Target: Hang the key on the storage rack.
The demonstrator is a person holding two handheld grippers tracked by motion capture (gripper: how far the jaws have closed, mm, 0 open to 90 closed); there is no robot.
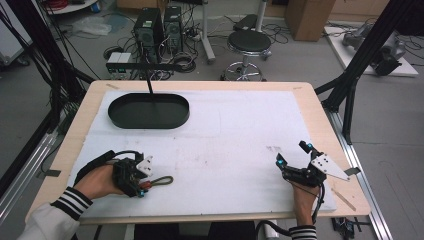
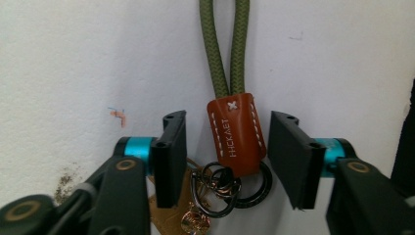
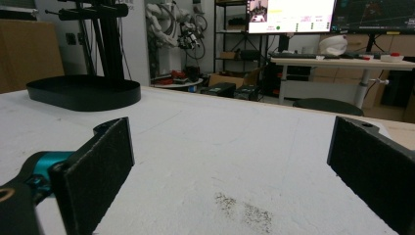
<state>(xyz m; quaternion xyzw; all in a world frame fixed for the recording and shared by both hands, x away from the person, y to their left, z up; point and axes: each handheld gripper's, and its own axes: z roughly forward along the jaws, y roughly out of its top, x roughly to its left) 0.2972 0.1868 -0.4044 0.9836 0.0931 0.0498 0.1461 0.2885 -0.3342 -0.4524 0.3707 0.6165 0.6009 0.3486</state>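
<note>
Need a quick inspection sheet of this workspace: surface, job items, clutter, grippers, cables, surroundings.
Surface: white mat on a wooden table; small dark speckles and faint marks.
Job items: keychain with green cord loop, brown leather tab and metal rings, lying flat; black oval tray at far left, nothing seen in it.
Clutter: nothing seen.
Grippers: left gripper open, jaws either side of the leather tab, not touching; right gripper open, holding nothing.
Cables: one trails from each gripper.
Surroundings: stool, computer towers, cardboard boxes, floor wiring.
</note>
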